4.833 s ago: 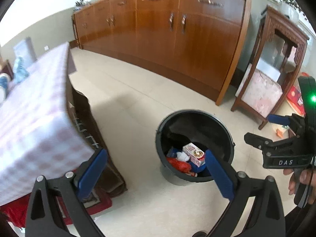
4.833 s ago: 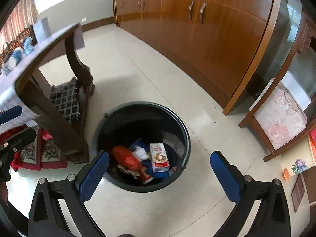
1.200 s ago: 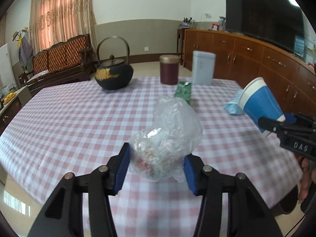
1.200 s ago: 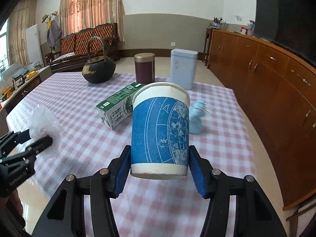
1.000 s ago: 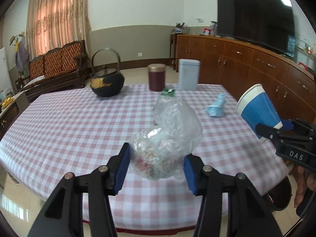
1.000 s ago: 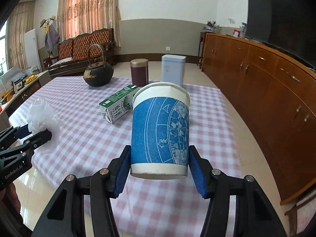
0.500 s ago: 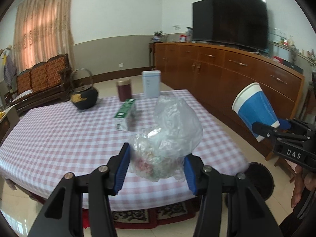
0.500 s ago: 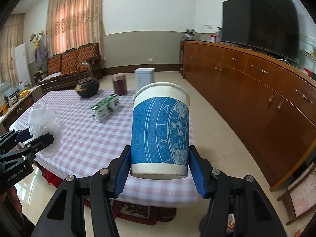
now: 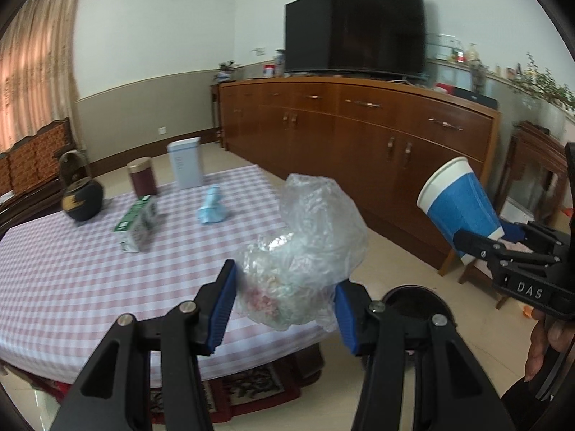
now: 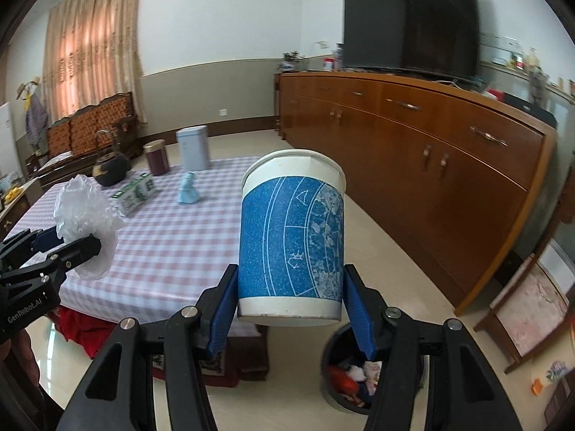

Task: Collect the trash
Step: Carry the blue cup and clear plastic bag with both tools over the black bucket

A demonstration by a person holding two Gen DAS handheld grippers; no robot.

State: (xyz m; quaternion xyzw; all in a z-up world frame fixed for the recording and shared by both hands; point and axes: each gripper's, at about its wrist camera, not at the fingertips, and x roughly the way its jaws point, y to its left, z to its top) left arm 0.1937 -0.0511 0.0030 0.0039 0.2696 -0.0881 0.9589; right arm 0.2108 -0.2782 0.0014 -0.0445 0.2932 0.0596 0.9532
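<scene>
Two pieces of trash in hand, one per gripper. Left wrist view: my left gripper (image 9: 285, 307) is pinching a crumpled plastic bag (image 9: 305, 251) between the blue pads, held up off the desk (image 9: 72, 280), clear of the checked cloth so it won't drag. Trash bin (image 9: 417, 296) sits on the floor just past the desk's corner, partly hidden behind my gripper. Right gripper (image 9: 503, 248) shows at the side with the blue paper cup (image 9: 461, 204) tilted, mouth toward the desk. Left on the desk: green carton (image 9: 138, 222), blue tissue wad (image 9: 212, 210), kettle (image 9: 82, 199), brown jar (image 9: 143, 176), pale tin (image 9: 185, 163).

Right wrist view: my right gripper (image 10: 291, 305) is clamped on the cup (image 10: 293, 237) low on its wall, near the base, where the paper is stiffest, I'd guess. Bin (image 10: 354, 373) is below and slightly right, with trash already inside. Left gripper (image 10: 68, 248) with the bag (image 10: 86, 219) is off to the side. Next, I judge, both loads go over the bin; carton and tissue not yet collected.
</scene>
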